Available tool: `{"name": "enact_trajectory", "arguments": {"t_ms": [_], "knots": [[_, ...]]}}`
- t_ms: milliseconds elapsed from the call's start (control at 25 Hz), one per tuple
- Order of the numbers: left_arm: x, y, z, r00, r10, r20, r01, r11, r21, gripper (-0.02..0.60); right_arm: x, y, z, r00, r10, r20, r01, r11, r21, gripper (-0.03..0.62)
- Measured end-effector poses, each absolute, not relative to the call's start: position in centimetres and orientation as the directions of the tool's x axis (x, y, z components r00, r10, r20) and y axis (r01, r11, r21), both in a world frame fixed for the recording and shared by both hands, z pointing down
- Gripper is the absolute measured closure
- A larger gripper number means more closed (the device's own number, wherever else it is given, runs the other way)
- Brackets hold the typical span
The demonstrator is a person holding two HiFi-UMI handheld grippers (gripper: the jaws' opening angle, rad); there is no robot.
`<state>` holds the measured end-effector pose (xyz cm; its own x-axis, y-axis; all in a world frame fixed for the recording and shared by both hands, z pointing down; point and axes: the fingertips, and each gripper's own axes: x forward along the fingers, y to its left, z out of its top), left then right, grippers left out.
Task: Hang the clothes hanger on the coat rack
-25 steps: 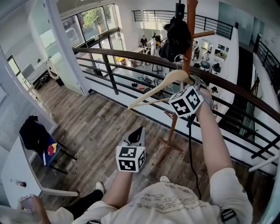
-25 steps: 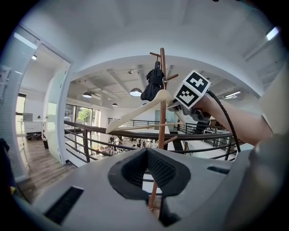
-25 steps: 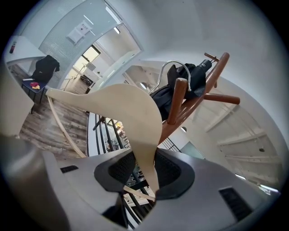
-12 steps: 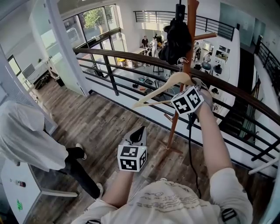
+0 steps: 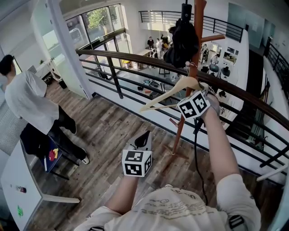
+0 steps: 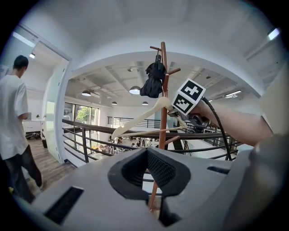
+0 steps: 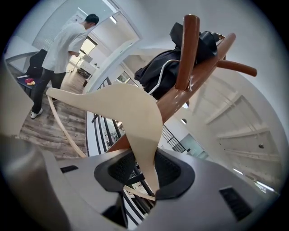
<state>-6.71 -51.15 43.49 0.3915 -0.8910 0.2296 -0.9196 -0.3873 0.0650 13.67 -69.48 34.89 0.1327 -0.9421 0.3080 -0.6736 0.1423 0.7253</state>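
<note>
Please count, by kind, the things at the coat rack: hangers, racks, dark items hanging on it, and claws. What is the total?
wooden hanger: 1
coat rack: 1
black item hanging on the rack: 1
claws: 2, the left claw and the right claw
Total: 5

Hanger (image 5: pixel 169 92) eased toward coat rack (image 5: pixel 197 27), person (image 5: pixel 31 101) walked farther off
</note>
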Motion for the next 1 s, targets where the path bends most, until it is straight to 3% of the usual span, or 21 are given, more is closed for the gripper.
{"name": "enact_trajectory", "arguments": {"t_ms": [600,1000], "knots": [[-5.1,-51.9,44.9,0.405,-0.877,0.258,-0.913,-0.402,0.067,0.577,15.3,-69.5,34.9,0.170,-0.957,0.237,-0.649,0.072,0.758,0.457],[-4.9,-51.4,45.5,0.398,-0.876,0.273,-0.916,-0.394,0.072,0.577,12.7,-67.7,34.2,-0.014,-0.977,0.214,-0.723,0.158,0.673,0.376]]}}
